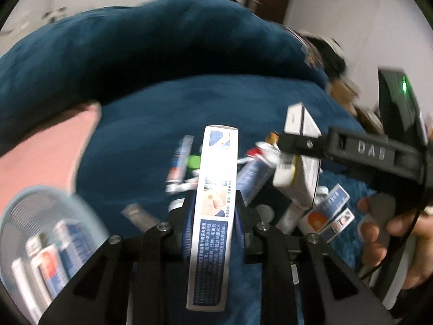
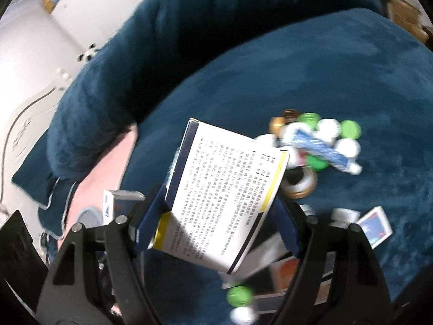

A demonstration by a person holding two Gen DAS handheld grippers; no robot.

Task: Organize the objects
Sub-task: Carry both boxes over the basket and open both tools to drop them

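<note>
Now left gripper (image 1: 213,211) clamped on narrow box (image 1: 213,197), long axis running straight out along fingers, far end poking well past tips. Basket (image 1: 40,233) lies near-left of it, below, already holding boxes and tubes; left hand nearer, likely drop target though blur hides rim. Right gripper (image 2: 219,211) closed on wide white box (image 2: 224,197), tilted, held above loose pile (image 2: 319,143) on blue cushion (image 2: 297,81). Both grippers pitched down.
</note>
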